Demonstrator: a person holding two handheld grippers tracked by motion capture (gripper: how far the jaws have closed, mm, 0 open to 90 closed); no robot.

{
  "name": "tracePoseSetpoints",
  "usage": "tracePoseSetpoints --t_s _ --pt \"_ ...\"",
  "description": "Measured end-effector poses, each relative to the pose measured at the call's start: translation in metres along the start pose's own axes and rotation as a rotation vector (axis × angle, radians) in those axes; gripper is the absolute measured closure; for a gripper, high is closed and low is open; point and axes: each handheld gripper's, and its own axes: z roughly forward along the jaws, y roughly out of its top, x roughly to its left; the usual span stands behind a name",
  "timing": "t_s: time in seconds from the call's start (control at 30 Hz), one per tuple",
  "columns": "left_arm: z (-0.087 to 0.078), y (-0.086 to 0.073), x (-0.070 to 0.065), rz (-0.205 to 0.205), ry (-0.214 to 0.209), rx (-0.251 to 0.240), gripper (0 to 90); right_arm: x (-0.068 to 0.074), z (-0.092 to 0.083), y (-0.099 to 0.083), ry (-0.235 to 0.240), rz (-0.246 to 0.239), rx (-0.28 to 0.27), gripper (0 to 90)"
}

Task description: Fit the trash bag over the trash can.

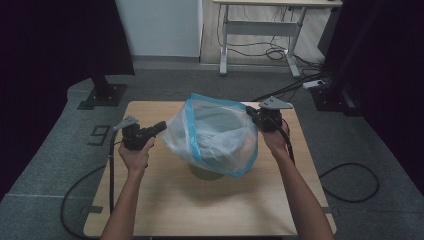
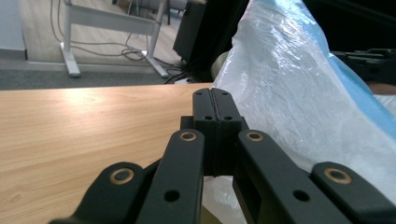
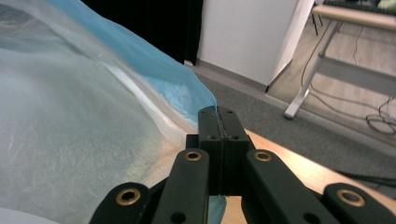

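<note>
Plastic bag [image 1: 212, 135], thin, see-through white with a blue band round its mouth, hangs stretched between my two claws above the middle of the pale wooden table [image 1: 165, 200]. My left gripper [image 2: 215, 109] is clenched, its black jaws pressed flat together with a fold of the white film pinched in them; in the left gripper view the film comes out below the jaws and billows away beside them. My right gripper [image 3: 218, 125] is clenched as well, biting the blue rim right at the corner, where the band runs up into the closed jaws.

I hold the two sides apart and raised so the mouth stays wide and the film pulls taut instead of sagging shut. In the high view the left gripper [image 1: 159, 127] sits at one side of the bag and the right gripper [image 1: 252, 113] at the far rim, the opening tilted up toward me.

Under the bag stands a round olive-green container [image 1: 206, 172], its base showing below the film. As I judge it, the bag is draped over it, which is why I keep both edges spread.
</note>
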Motion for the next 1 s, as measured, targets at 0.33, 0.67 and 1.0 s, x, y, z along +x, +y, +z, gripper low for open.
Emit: tracePoseSetpoints --t_s 0.33,0.67,1.0 --pt "0.027 -0.01 0.006 -0.005 0.025 0.064 90.0 -0.003 0.034 -0.025 0.056 0.096 0.044 88.4" --pt "0.043 -0.015 0.008 -0.044 0.016 0.099 90.0 0.001 0.045 -0.035 0.125 0.175 0.065 88.4" --pt "0.049 -0.017 0.018 -0.106 0.024 0.12 90.0 -0.002 0.046 -0.033 0.132 0.197 0.084 88.4"
